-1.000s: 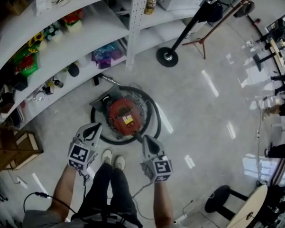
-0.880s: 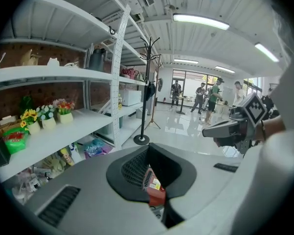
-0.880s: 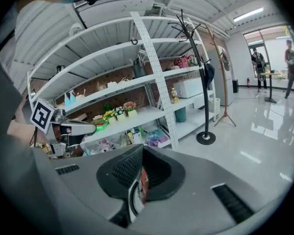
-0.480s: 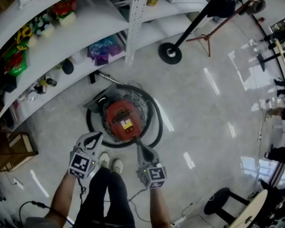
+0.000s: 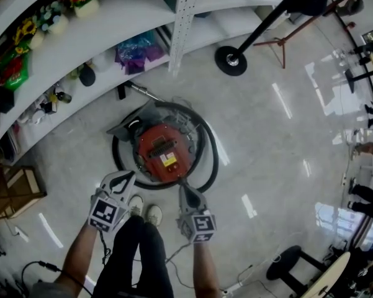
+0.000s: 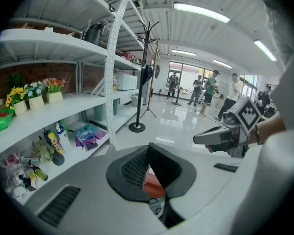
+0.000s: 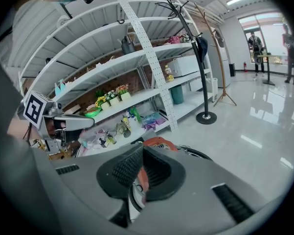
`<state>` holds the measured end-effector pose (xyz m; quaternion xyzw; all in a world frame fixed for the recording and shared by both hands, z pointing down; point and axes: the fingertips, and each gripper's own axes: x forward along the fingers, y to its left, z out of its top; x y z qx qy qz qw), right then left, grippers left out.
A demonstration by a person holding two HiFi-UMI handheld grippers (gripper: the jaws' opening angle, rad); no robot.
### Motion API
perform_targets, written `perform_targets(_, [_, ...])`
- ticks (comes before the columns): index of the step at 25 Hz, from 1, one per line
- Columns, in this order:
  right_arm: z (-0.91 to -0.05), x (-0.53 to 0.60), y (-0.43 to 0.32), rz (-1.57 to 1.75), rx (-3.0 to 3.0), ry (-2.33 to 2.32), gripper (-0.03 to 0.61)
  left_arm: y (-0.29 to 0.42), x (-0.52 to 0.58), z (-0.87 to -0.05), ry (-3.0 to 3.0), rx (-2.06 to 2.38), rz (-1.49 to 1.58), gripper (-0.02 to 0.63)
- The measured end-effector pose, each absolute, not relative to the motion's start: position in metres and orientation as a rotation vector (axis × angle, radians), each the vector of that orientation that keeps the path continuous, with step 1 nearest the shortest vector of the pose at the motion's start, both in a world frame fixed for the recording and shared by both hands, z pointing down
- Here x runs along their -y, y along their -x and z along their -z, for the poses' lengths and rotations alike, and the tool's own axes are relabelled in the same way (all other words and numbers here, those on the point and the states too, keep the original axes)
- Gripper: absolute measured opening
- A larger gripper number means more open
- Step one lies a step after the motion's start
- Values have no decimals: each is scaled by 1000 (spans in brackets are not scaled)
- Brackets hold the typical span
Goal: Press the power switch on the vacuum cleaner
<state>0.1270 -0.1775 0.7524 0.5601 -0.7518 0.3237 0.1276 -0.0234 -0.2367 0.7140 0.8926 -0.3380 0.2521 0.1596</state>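
The red vacuum cleaner (image 5: 164, 150) sits on the floor, with its black hose (image 5: 209, 156) coiled in a ring around it. My left gripper (image 5: 122, 180) hovers at the ring's near left edge, jaws shut and empty. My right gripper (image 5: 185, 192) hangs over the ring's near right edge, also shut on nothing. In the left gripper view the red body (image 6: 151, 185) shows through the slit behind the left gripper (image 6: 149, 153), and the right gripper (image 6: 220, 137) is off to the right. The right gripper view shows the vacuum's top (image 7: 156, 142) just past the right gripper (image 7: 143, 153).
White shelving (image 5: 105, 23) with flowers, bottles and bags curves behind the vacuum. A coat stand's round base (image 5: 231, 59) stands at the back right. A wooden crate (image 5: 12, 191) is at the left and a stool (image 5: 288, 262) at the bottom right. The person's shoes (image 5: 144, 208) sit between the grippers.
The right gripper has drifted left, closer to the vacuum's near edge. The left gripper has barely moved. The head view has tilted a little towards the shelves.
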Motion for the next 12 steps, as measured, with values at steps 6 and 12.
perform_targets(6, [-787, 173, -123, -984, 2148, -1589, 12, 28, 237, -744, -2531, 950, -724, 6])
perform_targets(12, [-815, 183, -124, -958, 2163, -1606, 12, 28, 232, -775, -2526, 916, -761, 6])
